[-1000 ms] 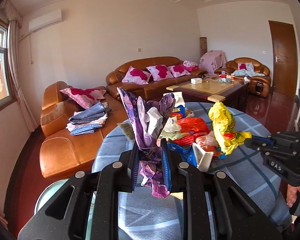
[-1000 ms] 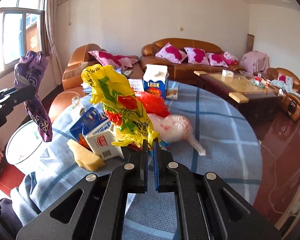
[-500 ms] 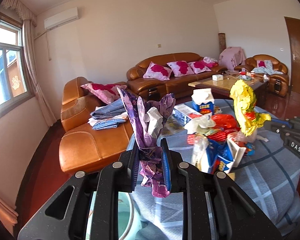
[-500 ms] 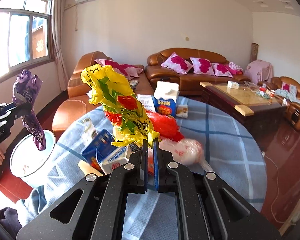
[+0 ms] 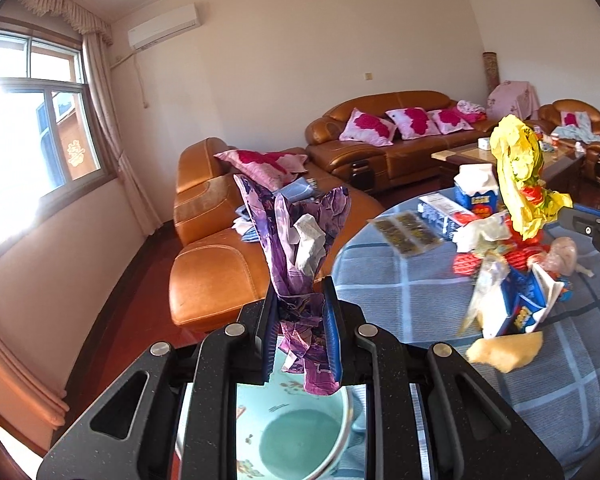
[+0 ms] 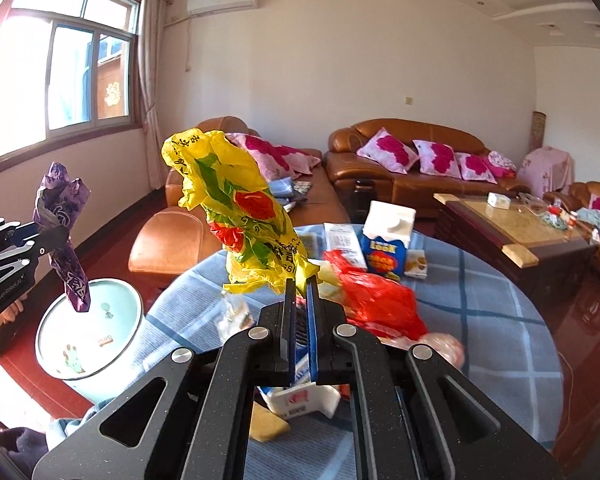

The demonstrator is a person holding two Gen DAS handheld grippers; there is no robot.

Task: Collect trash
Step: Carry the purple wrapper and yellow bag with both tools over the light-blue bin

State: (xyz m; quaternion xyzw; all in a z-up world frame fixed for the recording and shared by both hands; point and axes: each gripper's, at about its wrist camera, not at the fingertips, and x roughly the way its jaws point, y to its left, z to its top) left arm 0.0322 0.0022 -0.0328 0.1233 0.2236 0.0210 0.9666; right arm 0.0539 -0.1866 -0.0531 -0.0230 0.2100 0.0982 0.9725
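the left gripper (image 5: 299,322) has its jaws clamped narrowly on a crumpled purple wrapper (image 5: 300,248), which sticks up above them and dangles below, right over the open pale green bin (image 6: 90,336) standing beside the tabletop (image 6: 480,320). the right gripper (image 6: 300,296) has its jaws pressed almost fully together on a bunched yellow plastic bag (image 6: 236,208) rising above them. ahead of the right jaws on the tabletop lie a red bag (image 6: 376,300), a milk carton (image 6: 386,240) and other litter.
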